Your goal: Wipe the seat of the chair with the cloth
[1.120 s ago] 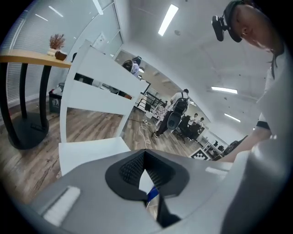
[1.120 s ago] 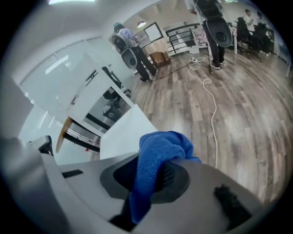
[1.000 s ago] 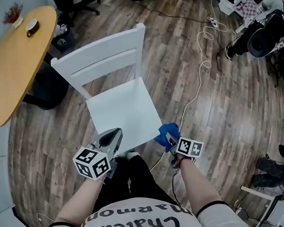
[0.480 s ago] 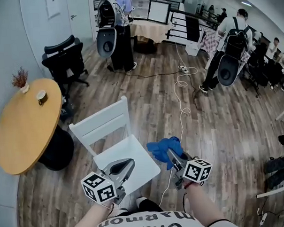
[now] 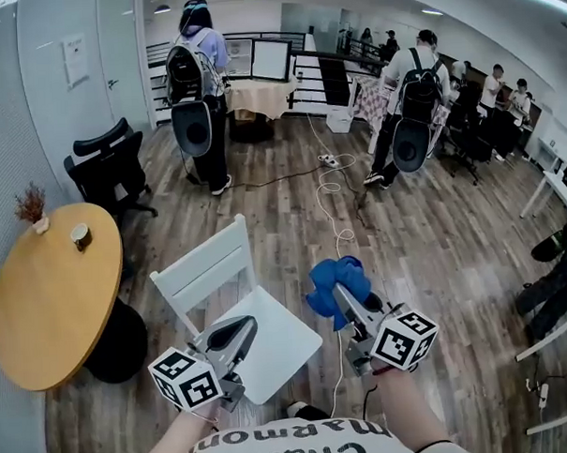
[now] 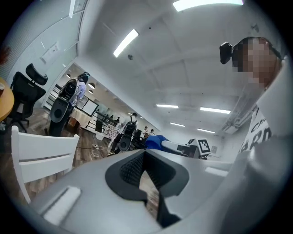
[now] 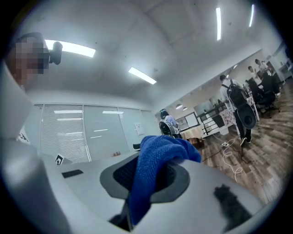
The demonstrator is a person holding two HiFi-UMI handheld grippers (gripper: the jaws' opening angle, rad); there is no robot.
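A white wooden chair (image 5: 232, 298) stands in front of me, its seat (image 5: 279, 348) low in the head view and its backrest (image 6: 41, 153) at the left of the left gripper view. My right gripper (image 5: 343, 298) is raised to the right of the seat, shut on a blue cloth (image 5: 335, 280) that bunches over its tips. In the right gripper view the cloth (image 7: 158, 169) hangs out between the jaws of that gripper (image 7: 151, 176). My left gripper (image 5: 234, 334) hovers above the seat's near left part. In its own view the left gripper (image 6: 145, 157) is shut on nothing.
A round wooden table (image 5: 25, 317) with a cup (image 5: 79, 236) and a small plant (image 5: 31, 206) stands left of the chair. A black office chair (image 5: 108, 172) is behind it. People with backpacks (image 5: 197, 74) stand further off. A white cable (image 5: 338, 218) trails across the wood floor.
The head view has swung up from straight down on the chair to the room ahead. Both grippers have lifted and point forward, and the cloth is still held.
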